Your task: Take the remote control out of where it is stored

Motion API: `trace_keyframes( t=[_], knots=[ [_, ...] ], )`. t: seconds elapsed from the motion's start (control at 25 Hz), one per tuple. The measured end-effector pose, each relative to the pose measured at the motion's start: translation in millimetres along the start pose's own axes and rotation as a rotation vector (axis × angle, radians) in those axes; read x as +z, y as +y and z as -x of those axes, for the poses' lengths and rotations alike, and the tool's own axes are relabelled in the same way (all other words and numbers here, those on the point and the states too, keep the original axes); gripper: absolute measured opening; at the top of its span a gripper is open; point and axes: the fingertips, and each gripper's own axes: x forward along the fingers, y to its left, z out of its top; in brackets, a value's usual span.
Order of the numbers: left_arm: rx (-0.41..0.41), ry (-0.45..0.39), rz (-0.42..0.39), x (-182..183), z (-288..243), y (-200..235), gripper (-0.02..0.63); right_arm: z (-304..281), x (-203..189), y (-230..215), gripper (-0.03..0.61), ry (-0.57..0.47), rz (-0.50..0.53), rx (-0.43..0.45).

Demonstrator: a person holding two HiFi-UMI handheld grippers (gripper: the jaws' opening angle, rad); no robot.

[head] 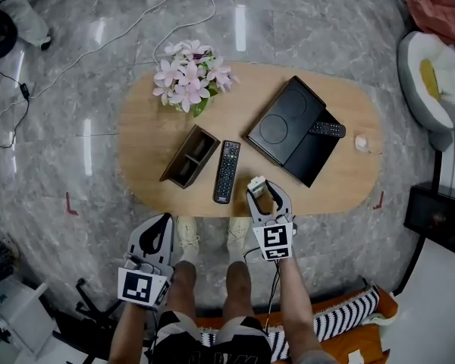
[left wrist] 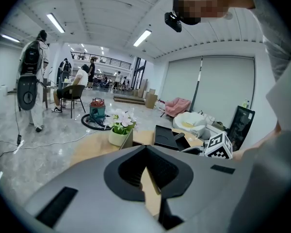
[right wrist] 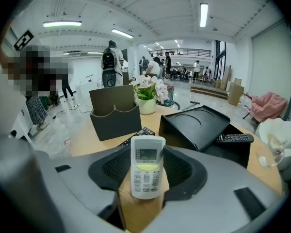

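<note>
The left gripper [left wrist: 146, 148] fills the lower frame. Its grey jaws meet at the tips with nothing between them, and bare wood shows through the gap below the tips. Beyond lies the oval wooden table [left wrist: 89, 152]. Near its far edge stands a pot of pink-white flowers [left wrist: 120, 125], with a dark holder [left wrist: 127, 140] just beside it. Further right sits a black box [left wrist: 166, 136] with a black remote [left wrist: 179, 136] at its right side. A marker cube [left wrist: 218, 146] shows over the table's right edge.
</note>
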Motion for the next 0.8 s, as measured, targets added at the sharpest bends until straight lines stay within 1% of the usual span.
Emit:
trace_keyframes(
  t=[0.16,0.36,0.44,0.48,0.52,0.6,0.8],
  knots=[
    [0.000,0.005,0.010,1,-6,4,0.008,-7,-2,-4,0.201,0.023,0.002,-0.006],
    [-0.002,0.015,0.019,1,-11,8,0.008,-17,-9,-7,0.201,0.055,-0.004,0.005],
    [-0.002,0.018,0.022,1,-13,10,0.008,-20,-12,-10,0.197,0.063,-0.004,-0.016],
    [-0.002,0.020,0.023,1,-14,11,0.008,-21,-13,-13,0.163,0.060,-0.004,-0.041],
    [-0.002,0.020,0.024,1,-15,12,0.008,-22,-13,-16,0.006,0.057,-0.002,-0.068],
    [-0.001,0.019,0.025,0,-17,15,0.008,-27,-17,-18,0.006,0.065,-0.003,-0.085],
    [0.001,0.025,0.033,-3,-18,17,0.008,-35,-34,-13,0.006,0.111,-0.017,-0.064]
  ],
)
